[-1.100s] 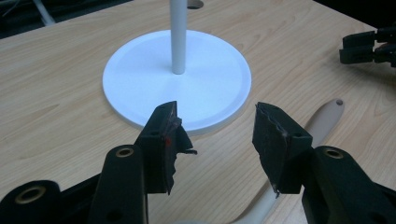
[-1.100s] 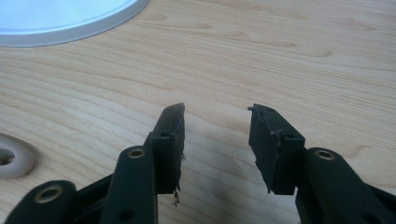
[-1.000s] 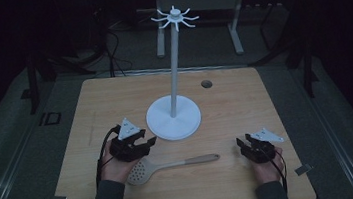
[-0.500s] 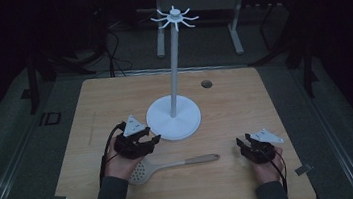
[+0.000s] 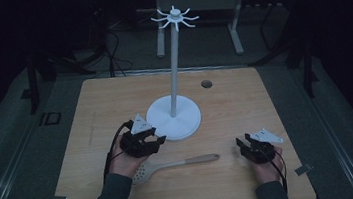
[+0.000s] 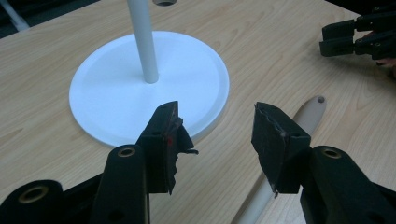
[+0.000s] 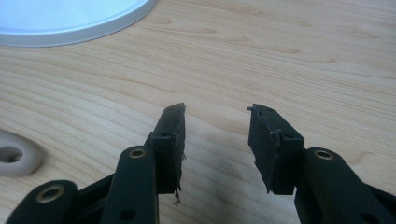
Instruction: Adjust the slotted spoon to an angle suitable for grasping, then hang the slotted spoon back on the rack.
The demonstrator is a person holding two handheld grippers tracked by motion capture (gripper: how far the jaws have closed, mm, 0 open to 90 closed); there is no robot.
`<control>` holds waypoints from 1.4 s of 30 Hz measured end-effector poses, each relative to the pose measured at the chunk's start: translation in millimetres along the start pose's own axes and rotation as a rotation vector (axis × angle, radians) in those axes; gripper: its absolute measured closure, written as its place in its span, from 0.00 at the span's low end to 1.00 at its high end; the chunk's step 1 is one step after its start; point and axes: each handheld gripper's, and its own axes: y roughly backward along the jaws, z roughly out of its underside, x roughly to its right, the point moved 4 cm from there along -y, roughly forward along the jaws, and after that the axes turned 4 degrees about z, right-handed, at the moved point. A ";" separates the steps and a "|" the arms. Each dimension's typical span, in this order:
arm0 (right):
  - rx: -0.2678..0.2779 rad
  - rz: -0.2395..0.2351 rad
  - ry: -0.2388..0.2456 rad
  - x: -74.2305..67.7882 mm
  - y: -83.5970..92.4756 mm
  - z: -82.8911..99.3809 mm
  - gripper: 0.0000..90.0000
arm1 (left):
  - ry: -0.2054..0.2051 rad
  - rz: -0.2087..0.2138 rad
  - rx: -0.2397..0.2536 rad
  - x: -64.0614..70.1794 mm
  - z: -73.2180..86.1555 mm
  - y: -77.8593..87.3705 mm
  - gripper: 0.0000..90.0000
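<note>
Left gripper [image 5: 158, 141] at table [image 5: 90, 114] left-centre, jaws spread with nothing between them, tips just over the near edge of the white stand [image 5: 173, 116] base. Slotted spatula [image 5: 172, 165] lies flat between the 2 grippers, head partly under the left hand [image 5: 121, 161]. Right gripper [image 5: 243, 147] near the right edge, jaws released, empty.

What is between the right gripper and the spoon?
Nothing visible. The spoon lies flat on the table, its handle end pointing at the right gripper, with only bare wood between them. The gripper's jaws are open. The stand sits farther back, out of the way.
</note>
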 end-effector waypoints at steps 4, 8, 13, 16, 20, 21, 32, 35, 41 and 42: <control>0.001 -0.002 -0.005 0.6 -0.1 -0.1 0.62 | -0.013 0.008 -0.009 1.8 -2.4 -2.6 0.58; 0.002 -0.002 -0.006 0.6 0.0 -0.1 0.61 | -0.021 0.018 -0.018 2.9 -3.7 -5.6 0.59; 0.002 0.001 -0.003 0.2 0.0 -0.1 0.62 | -0.028 0.022 -0.034 4.0 -4.6 -9.7 0.60; 0.003 0.003 0.002 -0.1 0.0 -0.1 0.62 | -0.033 0.022 -0.042 4.1 -6.3 -11.6 0.60; 0.007 0.003 -0.001 0.0 -0.1 -0.4 0.61 | -0.038 0.030 -0.045 4.5 -9.1 -13.7 0.60; 0.007 0.002 -0.004 0.1 -0.1 -0.5 0.61 | -0.038 0.031 -0.045 4.4 -9.7 -14.1 0.60; 0.008 0.001 -0.005 0.6 0.0 -0.6 0.58 | -0.080 0.078 -0.074 6.6 -14.1 -20.0 0.60; 0.009 0.000 -0.006 0.9 -0.2 -0.6 0.57 | -0.073 0.097 -0.067 5.7 -16.5 -20.8 0.60; 0.010 -0.002 -0.010 1.4 -0.5 -0.7 0.56 | -0.101 0.126 -0.094 6.6 -18.4 -25.3 0.60; 0.010 -0.001 -0.010 1.4 -0.3 -0.6 0.56 | -0.106 0.131 -0.102 7.0 -18.3 -26.2 0.60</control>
